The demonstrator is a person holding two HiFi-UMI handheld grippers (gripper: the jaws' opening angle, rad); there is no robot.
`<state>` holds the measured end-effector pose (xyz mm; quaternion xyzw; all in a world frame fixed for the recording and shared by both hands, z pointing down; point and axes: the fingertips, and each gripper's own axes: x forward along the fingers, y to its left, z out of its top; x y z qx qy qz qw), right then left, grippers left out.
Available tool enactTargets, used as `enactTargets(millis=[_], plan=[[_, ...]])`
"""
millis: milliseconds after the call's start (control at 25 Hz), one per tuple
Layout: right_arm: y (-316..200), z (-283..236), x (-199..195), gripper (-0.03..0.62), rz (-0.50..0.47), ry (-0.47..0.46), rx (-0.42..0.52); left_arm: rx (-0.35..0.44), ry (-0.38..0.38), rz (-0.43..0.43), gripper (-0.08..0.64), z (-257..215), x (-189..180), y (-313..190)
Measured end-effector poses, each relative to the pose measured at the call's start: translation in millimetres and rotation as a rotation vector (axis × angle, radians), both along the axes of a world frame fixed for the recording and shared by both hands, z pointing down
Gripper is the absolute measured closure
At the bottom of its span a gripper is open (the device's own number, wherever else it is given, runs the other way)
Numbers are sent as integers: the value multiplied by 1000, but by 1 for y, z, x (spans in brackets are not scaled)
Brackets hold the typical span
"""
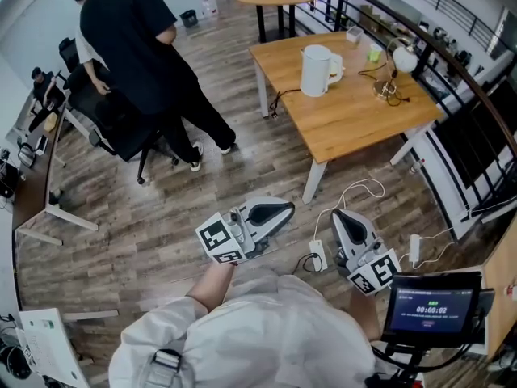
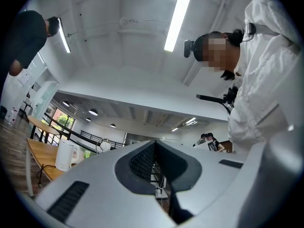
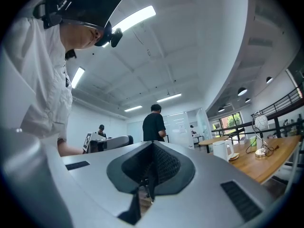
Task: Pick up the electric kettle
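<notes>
Left claw (image 1: 284, 210) pressed together, empty, low over wood floor (image 1: 161, 208) near 6 o'clock of head view; right claw (image 1: 339, 215) pressed together, empty, near at its 3 o'clock; white electric kettle (image 1: 317, 69) upright on wooden desk (image 1: 355, 115) at 1 o'clock, well apart from both claws; person in black (image 1: 137, 47) standing at 10 o'clock beside office chair (image 1: 113, 124).

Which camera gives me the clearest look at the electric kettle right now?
The head view: the electric kettle stands whole and unobstructed on the wooden table, seen from above. The left gripper view shows it small near the left edge; the right gripper view shows it small and distant at the right.
</notes>
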<state>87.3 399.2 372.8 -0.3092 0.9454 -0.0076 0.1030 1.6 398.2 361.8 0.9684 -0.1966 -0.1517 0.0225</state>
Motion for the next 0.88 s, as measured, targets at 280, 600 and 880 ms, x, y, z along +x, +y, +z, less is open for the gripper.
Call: enactTargets(millis=[280, 600, 880], plan=[[2, 8, 2, 583, 10, -19, 1, 8, -8, 19, 552, 7, 3, 1], [-61, 9, 21, 583, 44, -25, -9, 10, 1, 39, 552, 7, 16, -66], [-156, 18, 18, 583, 107, -34, -19, 3, -4, 106, 552, 15, 12, -162]])
